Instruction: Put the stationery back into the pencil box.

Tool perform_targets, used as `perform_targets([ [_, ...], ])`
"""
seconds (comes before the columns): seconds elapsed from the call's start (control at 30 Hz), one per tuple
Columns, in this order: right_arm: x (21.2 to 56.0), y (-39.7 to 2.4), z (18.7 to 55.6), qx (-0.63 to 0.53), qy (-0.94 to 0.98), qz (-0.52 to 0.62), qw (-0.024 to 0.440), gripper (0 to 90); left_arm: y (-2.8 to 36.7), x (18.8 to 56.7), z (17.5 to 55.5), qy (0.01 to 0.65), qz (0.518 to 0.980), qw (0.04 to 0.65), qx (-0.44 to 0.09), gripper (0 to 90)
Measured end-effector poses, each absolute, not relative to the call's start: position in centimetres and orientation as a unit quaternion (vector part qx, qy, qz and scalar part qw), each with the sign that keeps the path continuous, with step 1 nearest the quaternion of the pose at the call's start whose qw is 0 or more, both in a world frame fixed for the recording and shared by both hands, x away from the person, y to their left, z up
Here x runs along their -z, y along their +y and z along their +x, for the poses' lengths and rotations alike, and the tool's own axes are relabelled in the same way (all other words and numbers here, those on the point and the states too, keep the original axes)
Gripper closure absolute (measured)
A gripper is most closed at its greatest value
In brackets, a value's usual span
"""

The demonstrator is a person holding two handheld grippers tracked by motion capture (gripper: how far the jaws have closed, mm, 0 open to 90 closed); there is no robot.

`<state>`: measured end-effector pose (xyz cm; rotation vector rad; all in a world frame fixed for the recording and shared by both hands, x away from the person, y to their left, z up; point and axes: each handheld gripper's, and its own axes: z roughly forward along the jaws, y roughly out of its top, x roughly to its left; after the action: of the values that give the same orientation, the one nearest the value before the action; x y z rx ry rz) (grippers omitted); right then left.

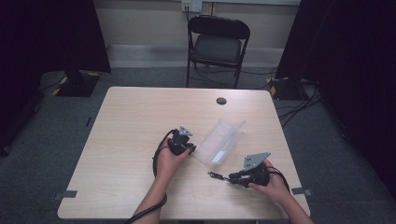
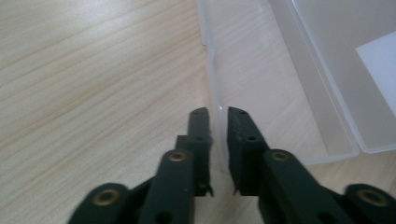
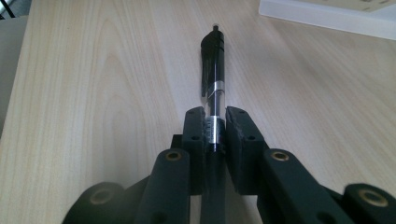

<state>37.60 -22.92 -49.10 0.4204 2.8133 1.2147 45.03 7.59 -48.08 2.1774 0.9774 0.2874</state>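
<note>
Left tongs (image 2: 219,112) pinch the clear box's (image 1: 218,140) wall at its 8 o'clock corner — right tongs (image 3: 215,112) clamp a black pen (image 3: 214,70) — both over the worktop (image 1: 130,121)

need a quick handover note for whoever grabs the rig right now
Left gripper: shut on the near wall of the clear box, which lies open at mid table.
Right gripper: shut on the pen, held low over the table, right of the box and pointing toward it.
Done: pen picked up, box gripped.
Left: probably put the pen in the box and close it.
</note>
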Motion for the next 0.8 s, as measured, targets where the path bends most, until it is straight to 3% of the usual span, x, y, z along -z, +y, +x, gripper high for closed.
perform_targets([
  [0.13, 49.1, -22.5, 37.5, -0.393, 0.910, 0.128, 0.022, 78.9, 8.2, 48.0, 44.8, 0.388, 0.845, 0.351, -0.112, 88.2],
  [0.63, 49.2, -20.3, 36.9, -0.397, 0.912, 0.102, 0.013, 78.8, 11.5, 48.0, 43.8, 0.428, 0.823, 0.353, -0.120, 88.6],
  [0.8, 49.2, -19.8, 36.8, -0.397, 0.912, 0.100, 0.013, 79.3, 12.1, 47.6, 43.0, 0.428, 0.809, 0.386, -0.116, 71.2],
])
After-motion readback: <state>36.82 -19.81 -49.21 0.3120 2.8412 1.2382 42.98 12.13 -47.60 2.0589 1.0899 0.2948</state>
